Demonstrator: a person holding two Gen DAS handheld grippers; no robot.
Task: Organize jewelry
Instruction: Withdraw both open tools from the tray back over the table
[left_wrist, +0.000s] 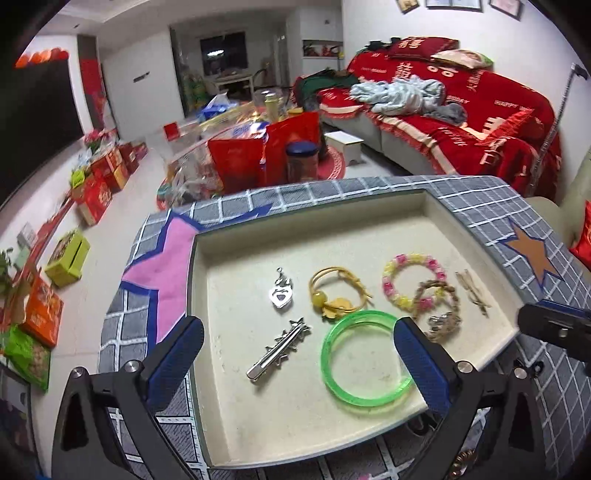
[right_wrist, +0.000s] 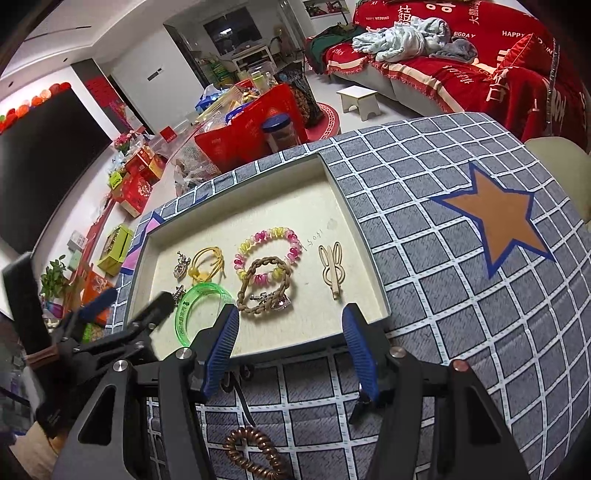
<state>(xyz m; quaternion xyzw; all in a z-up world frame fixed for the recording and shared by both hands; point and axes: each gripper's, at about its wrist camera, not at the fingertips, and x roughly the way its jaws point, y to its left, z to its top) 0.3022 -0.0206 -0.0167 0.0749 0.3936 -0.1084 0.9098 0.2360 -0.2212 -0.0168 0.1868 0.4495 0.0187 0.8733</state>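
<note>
A cream tray (left_wrist: 295, 424) holds a silver heart pendant (left_wrist: 280, 293), a yellow hair tie (left_wrist: 338, 295), a pink and yellow bead bracelet (left_wrist: 413, 280), a braided brown bracelet (left_wrist: 436, 299), a wooden rabbit clip (left_wrist: 472, 291), a silver star hair clip (left_wrist: 279, 349) and a green bangle (left_wrist: 365, 358). My left gripper (left_wrist: 295, 358) hangs wide open above the star clip and the bangle, touching neither. My right gripper (right_wrist: 290, 349) is open over the tray's (right_wrist: 258, 206) near edge, nothing between its fingers, with the braided bracelet (right_wrist: 264, 284) and rabbit clip (right_wrist: 332, 269) just ahead.
The tray sits on a grey checked cloth (right_wrist: 424, 258) with star patches. A copper coil hair tie (right_wrist: 255, 454) lies on the cloth below the right gripper. Beyond the table edge are boxes on the floor (left_wrist: 92, 192) and a red sofa (left_wrist: 461, 110).
</note>
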